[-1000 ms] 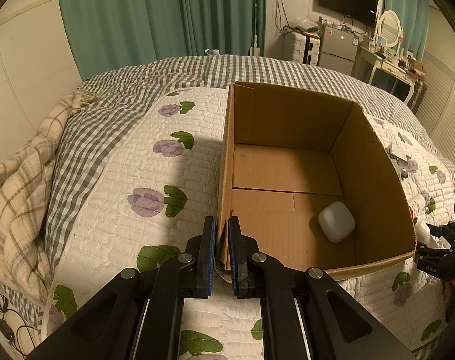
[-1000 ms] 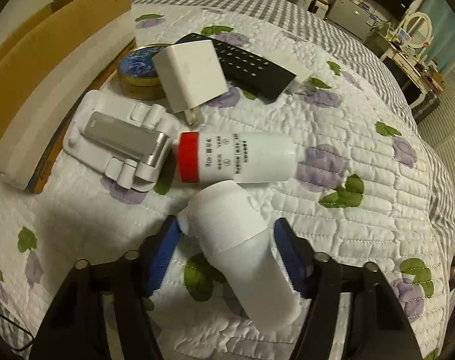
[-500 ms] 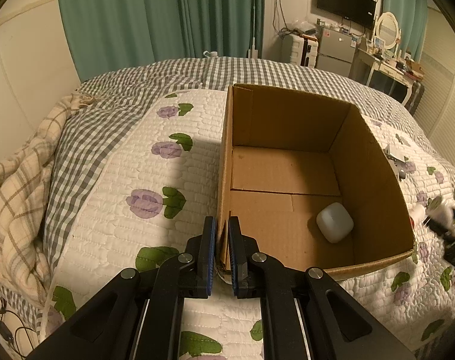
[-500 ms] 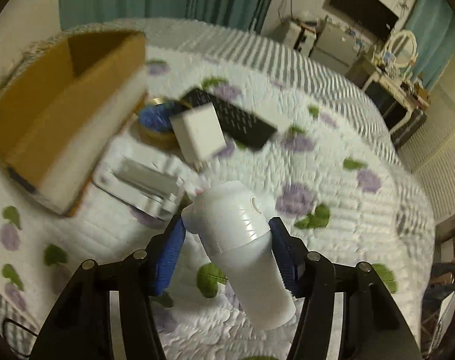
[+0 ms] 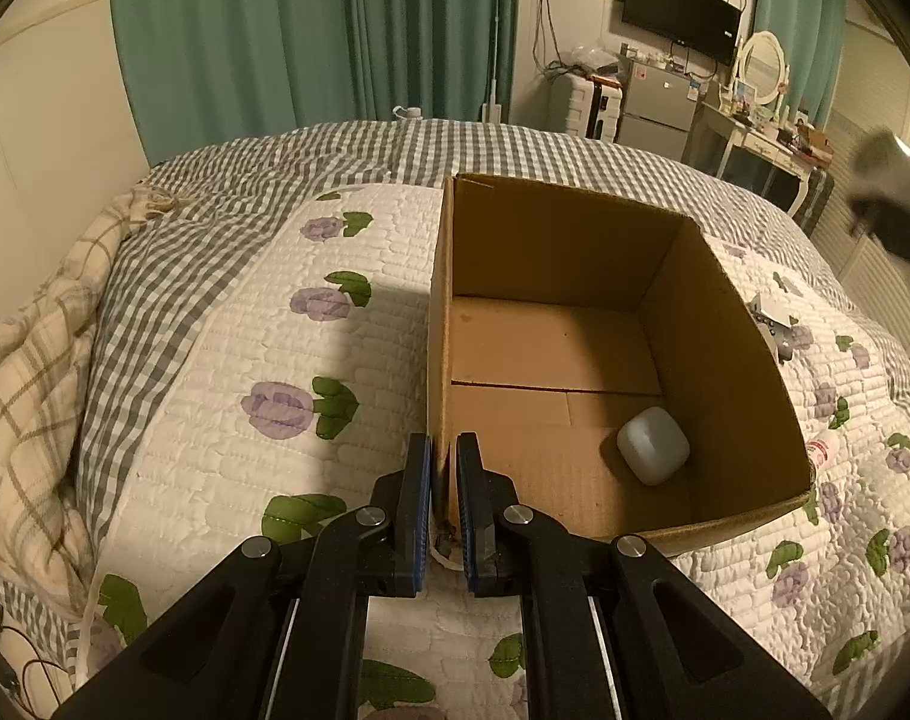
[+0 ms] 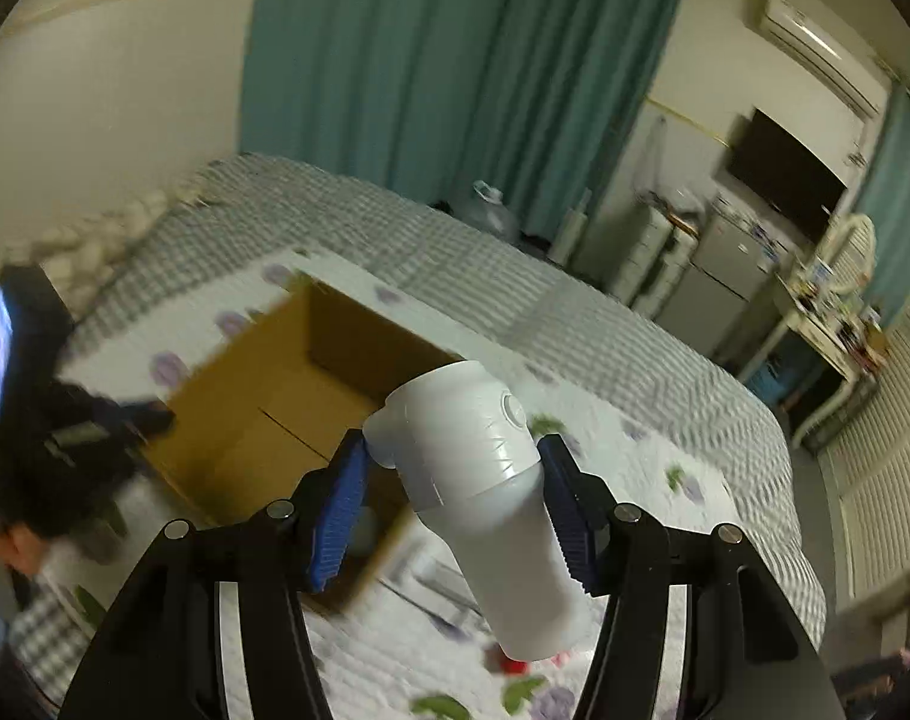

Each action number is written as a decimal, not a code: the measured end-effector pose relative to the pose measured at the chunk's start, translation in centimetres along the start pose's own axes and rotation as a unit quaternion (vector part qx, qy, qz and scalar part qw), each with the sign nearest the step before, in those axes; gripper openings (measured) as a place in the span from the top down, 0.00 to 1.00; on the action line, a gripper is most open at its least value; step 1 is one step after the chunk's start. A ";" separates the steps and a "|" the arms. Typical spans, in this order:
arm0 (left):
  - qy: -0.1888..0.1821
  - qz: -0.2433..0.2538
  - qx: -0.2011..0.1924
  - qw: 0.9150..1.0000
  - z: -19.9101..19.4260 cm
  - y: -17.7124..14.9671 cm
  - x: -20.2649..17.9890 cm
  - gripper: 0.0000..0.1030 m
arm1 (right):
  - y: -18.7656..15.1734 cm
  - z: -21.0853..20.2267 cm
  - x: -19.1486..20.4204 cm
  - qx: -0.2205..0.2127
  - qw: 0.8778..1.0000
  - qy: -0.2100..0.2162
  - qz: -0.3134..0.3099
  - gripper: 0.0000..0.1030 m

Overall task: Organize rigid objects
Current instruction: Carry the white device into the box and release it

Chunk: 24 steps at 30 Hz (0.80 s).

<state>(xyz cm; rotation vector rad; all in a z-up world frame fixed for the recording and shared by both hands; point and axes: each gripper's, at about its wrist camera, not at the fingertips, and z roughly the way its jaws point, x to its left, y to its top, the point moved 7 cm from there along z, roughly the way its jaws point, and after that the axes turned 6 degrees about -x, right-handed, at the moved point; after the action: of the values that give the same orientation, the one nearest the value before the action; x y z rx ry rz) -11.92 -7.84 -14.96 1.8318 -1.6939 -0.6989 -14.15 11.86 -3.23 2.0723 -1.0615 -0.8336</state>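
Note:
An open cardboard box [image 5: 725,360] stands on the flowered quilt, with a white rounded case [image 5: 653,445] lying on its floor. My left gripper [image 5: 444,504] is shut on the box's near left wall, one blue pad on each side of the cardboard. My right gripper [image 6: 452,459] is shut on a white bottle [image 6: 473,438] with a ribbed cap end, carried in the air above the bed. In the right wrist view the box [image 6: 263,408] lies below and to the left of that bottle. The view is blurred by motion.
A red-capped white tube [image 5: 821,450] and small white and grey items [image 5: 773,315] lie on the quilt right of the box. A checked blanket [image 5: 29,396] is bunched at the left. Green curtains, a wall screen and a dresser stand beyond the bed.
My right gripper has risen off the quilt with the white bottle and swung toward the box. The left gripper has kept its grip on the box wall and stayed put.

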 end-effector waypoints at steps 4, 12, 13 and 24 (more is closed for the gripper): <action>-0.005 -0.002 0.000 1.000 0.0 0.0 0.1 0.93 | 1.4 1.4 3.3 -0.004 1.000 0.029 -0.001 0.45; -0.008 -0.005 0.001 1.000 0.2 -0.1 0.2 0.93 | -0.8 7.1 7.2 0.042 0.996 0.073 0.024 0.45; -0.008 -0.005 0.000 1.000 0.2 -0.1 0.2 0.93 | -1.4 7.8 7.5 0.050 0.996 0.075 0.026 0.45; -0.007 -0.007 -0.001 1.000 0.2 -0.2 0.2 0.93 | -5.9 12.3 8.5 0.115 0.989 0.078 0.042 0.45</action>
<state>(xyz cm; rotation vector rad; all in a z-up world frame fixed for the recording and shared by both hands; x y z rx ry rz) -11.92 -8.02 -15.22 1.8423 -1.6915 -0.7209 -17.07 4.12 -16.97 2.2228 -1.1949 -0.5170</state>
